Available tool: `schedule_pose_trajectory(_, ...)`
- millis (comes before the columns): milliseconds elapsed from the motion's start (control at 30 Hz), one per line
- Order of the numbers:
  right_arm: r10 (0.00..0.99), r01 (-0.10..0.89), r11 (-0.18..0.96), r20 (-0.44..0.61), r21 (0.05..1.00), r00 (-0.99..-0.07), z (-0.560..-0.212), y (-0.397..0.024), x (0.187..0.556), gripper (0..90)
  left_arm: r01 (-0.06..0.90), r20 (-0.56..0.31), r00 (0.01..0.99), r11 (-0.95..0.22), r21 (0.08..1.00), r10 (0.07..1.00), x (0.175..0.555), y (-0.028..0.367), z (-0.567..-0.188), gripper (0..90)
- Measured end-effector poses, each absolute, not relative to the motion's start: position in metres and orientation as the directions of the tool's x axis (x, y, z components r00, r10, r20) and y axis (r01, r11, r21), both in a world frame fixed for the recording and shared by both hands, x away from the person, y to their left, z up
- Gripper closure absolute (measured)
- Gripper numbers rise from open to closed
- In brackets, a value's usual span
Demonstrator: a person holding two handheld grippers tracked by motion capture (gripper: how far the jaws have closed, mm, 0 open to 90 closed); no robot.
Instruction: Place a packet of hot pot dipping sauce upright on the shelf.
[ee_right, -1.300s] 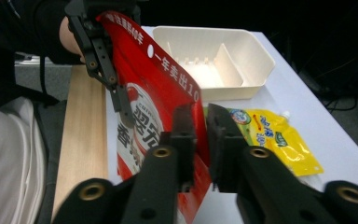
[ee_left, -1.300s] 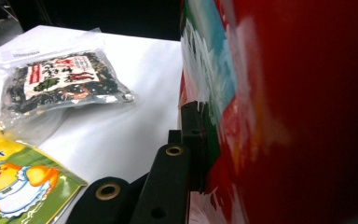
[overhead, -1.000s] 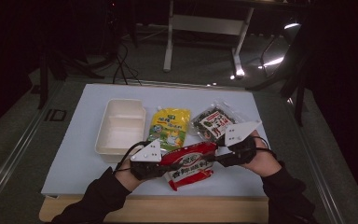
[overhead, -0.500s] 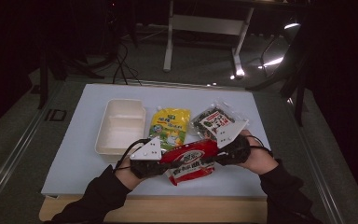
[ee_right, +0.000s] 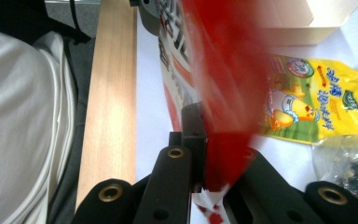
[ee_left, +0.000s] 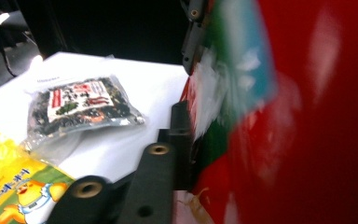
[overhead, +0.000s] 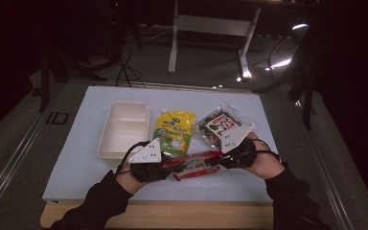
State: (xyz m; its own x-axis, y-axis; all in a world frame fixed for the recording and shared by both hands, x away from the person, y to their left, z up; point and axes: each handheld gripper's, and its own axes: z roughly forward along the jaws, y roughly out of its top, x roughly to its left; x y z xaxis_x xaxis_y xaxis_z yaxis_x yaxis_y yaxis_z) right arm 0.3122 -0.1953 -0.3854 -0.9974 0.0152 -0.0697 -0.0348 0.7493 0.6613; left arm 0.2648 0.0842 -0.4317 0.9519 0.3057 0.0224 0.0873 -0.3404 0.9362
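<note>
A red snack packet [overhead: 191, 163] hangs just above the table's near edge, stretched between my two grippers. My left gripper [overhead: 165, 165] has the packet's left end between its jaws. These jaws have just been opening a little, but the visible pad [ee_left: 182, 135] still presses on the red packet [ee_left: 307, 116]. My right gripper [overhead: 219, 158] is shut on the right end. In the right gripper view, its jaws [ee_right: 209, 154] pinch the packet's [ee_right: 223, 84] lower corner.
A white two-compartment container [overhead: 122, 129], a yellow pouch [overhead: 175, 132] and a clear bag of dark seaweed [overhead: 219, 125] lie in a row behind the grippers on the white table [overhead: 76, 158]. The wooden front edge [ee_right: 112, 93] runs beside the person's white clothing [ee_right: 23, 116].
The red packet has turned from showing its broad face to a narrower strip pulled between the grippers. The right gripper has shifted slightly; the left hand stays put.
</note>
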Motion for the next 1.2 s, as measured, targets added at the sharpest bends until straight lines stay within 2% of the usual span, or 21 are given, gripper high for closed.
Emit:
schedule_pose_trajectory(33, 0.019, -0.040, 0.748, -0.082, 0.662, -0.996, -0.384, -0.195, 0.312, 90.0, 0.094, 0.017, 0.948, -0.332, 0.939, 0.316, 0.265, 0.085, -0.432, 65.4)
schedule_pose_trajectory(200, 0.041, -0.037, 0.738, -0.100, 0.673, -0.994, -0.379, -0.198, 0.314, 90.0, 0.111, 0.011, 0.921, -0.287, 0.951, 0.390, 0.263, 0.093, -0.434, 34.0)
schedule_pose_trajectory(233, 0.048, -0.033, 0.736, -0.099, 0.677, -0.994, -0.378, -0.199, 0.315, 90.0, 0.121, -0.002, 0.918, -0.277, 0.953, 0.396, 0.264, 0.095, -0.435, 30.3)
schedule_pose_trajectory(300, 0.057, -0.032, 0.731, -0.107, 0.682, -0.993, -0.375, -0.201, 0.315, 90.0, 0.133, -0.012, 0.915, -0.273, 0.953, 0.404, 0.263, 0.098, -0.437, 16.9)
schedule_pose_trajectory(367, 0.063, -0.031, 0.729, -0.111, 0.684, -0.992, -0.372, -0.203, 0.317, 90.0, 0.144, -0.022, 0.907, -0.261, 0.954, 0.421, 0.263, 0.100, -0.439, 12.9)
schedule_pose_trajectory(433, 0.070, -0.025, 0.717, -0.108, 0.696, -0.992, -0.369, -0.204, 0.318, 90.0, 0.165, -0.045, 0.905, -0.252, 0.954, 0.423, 0.262, 0.101, -0.442, 4.4)
schedule_pose_trajectory(567, 0.098, -0.014, 0.697, -0.115, 0.717, -0.989, -0.362, -0.206, 0.324, 90.0, 0.172, -0.060, 0.897, -0.219, 0.960, 0.439, 0.258, 0.105, -0.447, 3.4)
schedule_pose_trajectory(767, 0.137, 0.002, 0.670, -0.121, 0.742, -0.983, -0.353, -0.202, 0.335, 90.0, 0.156, -0.038, 0.887, -0.224, 0.962, 0.459, 0.252, 0.110, -0.459, 3.4)
schedule_pose_trajectory(1200, 0.210, 0.033, 0.628, -0.129, 0.777, -0.969, -0.337, -0.178, 0.366, 90.0, 0.144, 0.000, 0.897, -0.292, 0.946, 0.442, 0.240, 0.115, -0.493, 3.5)
